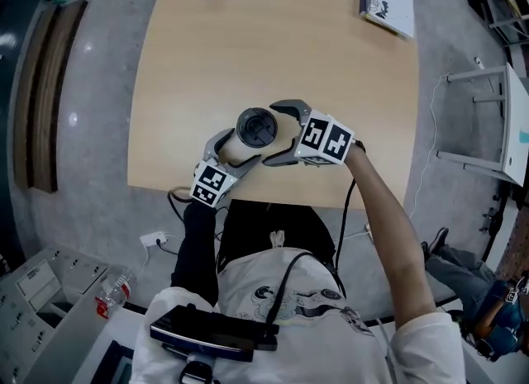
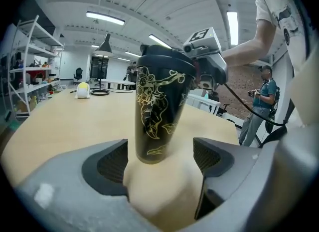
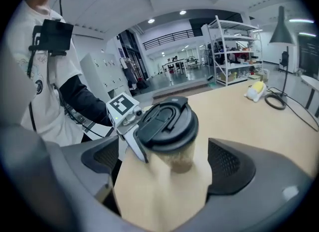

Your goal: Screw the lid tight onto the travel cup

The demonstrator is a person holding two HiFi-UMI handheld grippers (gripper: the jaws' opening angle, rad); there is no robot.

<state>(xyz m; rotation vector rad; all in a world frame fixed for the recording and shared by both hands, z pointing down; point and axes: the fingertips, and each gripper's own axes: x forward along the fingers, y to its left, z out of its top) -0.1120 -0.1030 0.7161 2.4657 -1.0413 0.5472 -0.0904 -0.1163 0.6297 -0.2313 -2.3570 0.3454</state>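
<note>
Standing near the front edge of the light wooden table (image 1: 289, 52), the black gold-patterned travel cup (image 2: 159, 116) carries its black plastic lid (image 3: 167, 121). Left gripper (image 2: 162, 161) flanks the base, right gripper (image 3: 164, 163) the lid; both gape, gripping nothing. Risk: twisting before the left clamps would spin or topple the cup.

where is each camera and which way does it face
Head view: on the person's head, looking steeply down at table, travel cup, left gripper, right gripper; arms, torso show.
Left gripper view: on the left gripper, facing the cup's side; its open jaws show.
Right gripper view: on the right gripper, above the lid; open jaws, torso show.
Shared: all show the cup.
</note>
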